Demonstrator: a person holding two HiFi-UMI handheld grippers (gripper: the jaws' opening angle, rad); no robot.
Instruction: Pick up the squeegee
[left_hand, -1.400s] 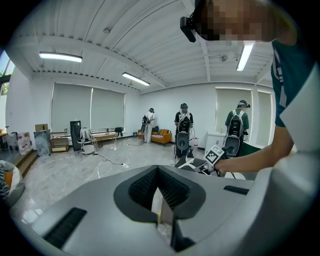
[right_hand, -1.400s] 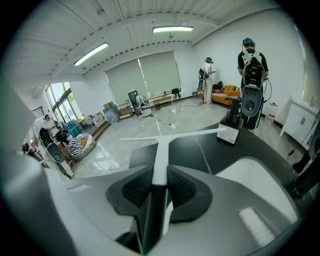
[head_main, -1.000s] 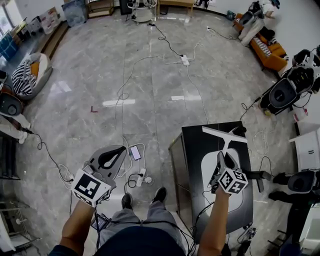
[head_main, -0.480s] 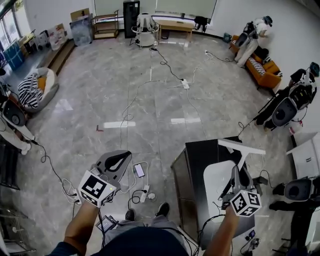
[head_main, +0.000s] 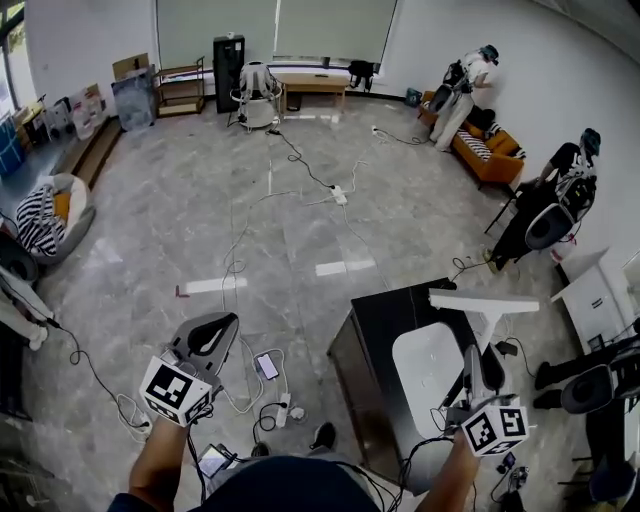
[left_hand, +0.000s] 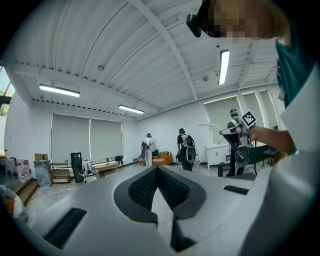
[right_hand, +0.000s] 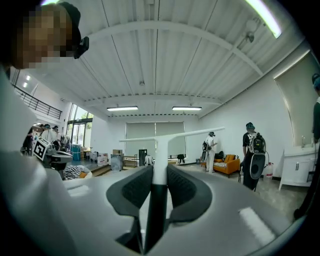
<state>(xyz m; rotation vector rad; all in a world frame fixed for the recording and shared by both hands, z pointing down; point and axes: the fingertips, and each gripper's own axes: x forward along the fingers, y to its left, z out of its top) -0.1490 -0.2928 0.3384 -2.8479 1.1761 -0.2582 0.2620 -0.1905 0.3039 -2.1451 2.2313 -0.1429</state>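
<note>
Raised since 1 s ago: both grippers, R more, squeegee with it. L gripper (head_main: 212, 330) has jaws together, empty, well apart from it. Squeegee (head_main: 484, 303) hangs clear above the black table (head_main: 372, 330). Its handle runs straight out from R gripper (head_main: 481, 368), whose jaws are clamped on it, w/ blade crosswise at far end.

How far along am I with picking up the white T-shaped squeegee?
Done: the right gripper is shut on the white T-shaped squeegee by its handle, holding it in the air above the black table. In hand: just that hold. Left: nothing shows as pending; the left gripper is shut and empty.
</note>
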